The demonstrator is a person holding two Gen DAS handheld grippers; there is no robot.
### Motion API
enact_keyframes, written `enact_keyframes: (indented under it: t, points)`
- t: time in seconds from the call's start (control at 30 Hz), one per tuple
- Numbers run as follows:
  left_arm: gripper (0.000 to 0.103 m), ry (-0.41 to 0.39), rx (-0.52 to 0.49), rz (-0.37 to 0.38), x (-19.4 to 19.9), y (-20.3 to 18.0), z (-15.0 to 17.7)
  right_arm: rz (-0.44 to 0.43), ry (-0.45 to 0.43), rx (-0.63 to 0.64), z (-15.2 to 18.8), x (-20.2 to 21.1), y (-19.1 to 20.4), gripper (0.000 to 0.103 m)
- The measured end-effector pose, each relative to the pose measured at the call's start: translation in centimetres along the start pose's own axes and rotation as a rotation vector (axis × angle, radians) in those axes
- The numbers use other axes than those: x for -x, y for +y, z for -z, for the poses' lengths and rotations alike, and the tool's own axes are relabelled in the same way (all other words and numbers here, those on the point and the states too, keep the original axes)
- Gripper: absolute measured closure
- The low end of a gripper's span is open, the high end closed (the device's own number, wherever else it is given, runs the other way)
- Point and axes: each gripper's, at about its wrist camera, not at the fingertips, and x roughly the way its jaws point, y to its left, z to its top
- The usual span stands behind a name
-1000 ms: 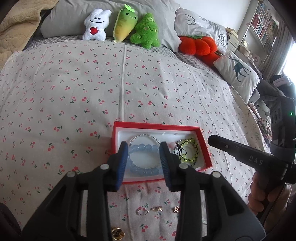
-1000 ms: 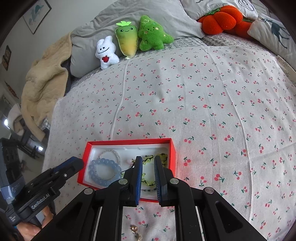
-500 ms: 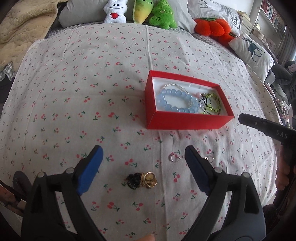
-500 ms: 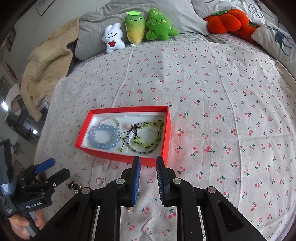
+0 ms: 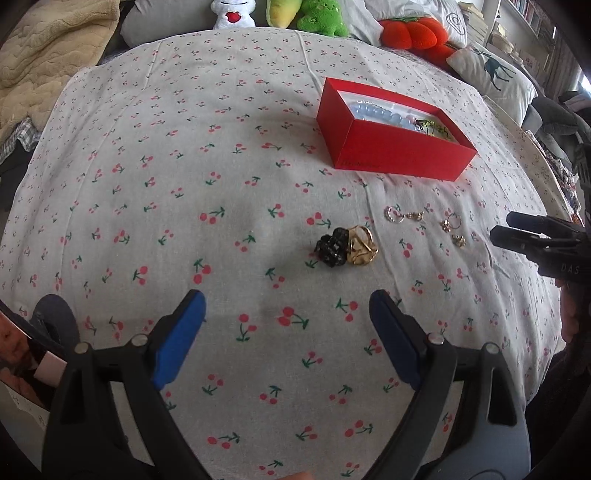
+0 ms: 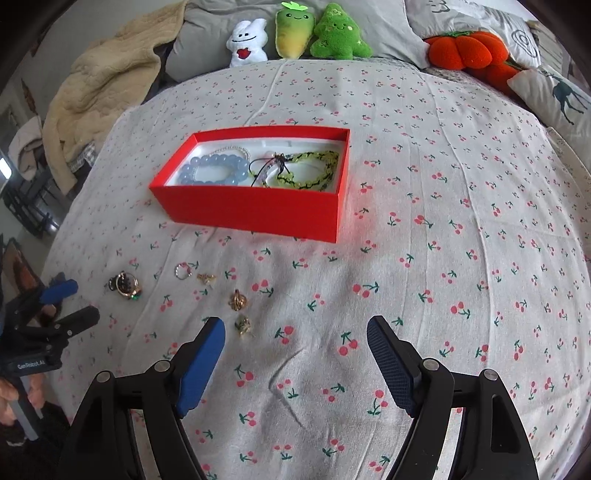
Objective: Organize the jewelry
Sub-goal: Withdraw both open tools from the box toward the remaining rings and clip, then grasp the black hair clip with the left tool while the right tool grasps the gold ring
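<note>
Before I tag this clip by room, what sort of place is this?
Most likely a bedroom: the jewelry lies on a cherry-print bedspread, with pillows and plush toys lined up at the head, and a bookshelf off to one side.

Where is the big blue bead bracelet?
The blue bead bracelet lies inside the red box, at its left end in the right wrist view, beside the green bracelets and a thin silver one.
</note>
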Motion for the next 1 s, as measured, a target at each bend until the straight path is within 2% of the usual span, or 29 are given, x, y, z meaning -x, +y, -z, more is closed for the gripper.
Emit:
enact_keyframes:
  t: [0.17,0.23,0.4,0.6,0.87,1.0]
  points:
    - [0.013,0.001,-0.059,0.054,-0.9,-0.4,1.1,0.040,0.041,0.093,2.5,-2.1,1.2,0.022]
    - [0.018,-0.014,-0.084,0.072,-0.9,-0.7,1.1,0.055,0.020,0.120,3.1,-2.3,1.5,0.019]
    - [0.044,-0.025,-0.121,0.128,-1.0,-1.3,0.0,0.047,0.006,0.111,3.1,-2.3,1.4,0.019]
    - [0.065,-0.031,-0.169,0.130,-2.0,-1.4,-1.0,0.027,0.015,0.114,2.5,-2.4,1.6,0.019]
    - [0.074,-0.038,-0.227,0.157,-2.9,-1.9,-2.1,-0.017,0.022,0.124,2.3,-2.3,2.3,0.019]
    - [0.075,-0.037,-0.235,0.157,-2.9,-2.1,-2.4,-0.025,0.020,0.126,2.1,-2.2,2.6,0.019]
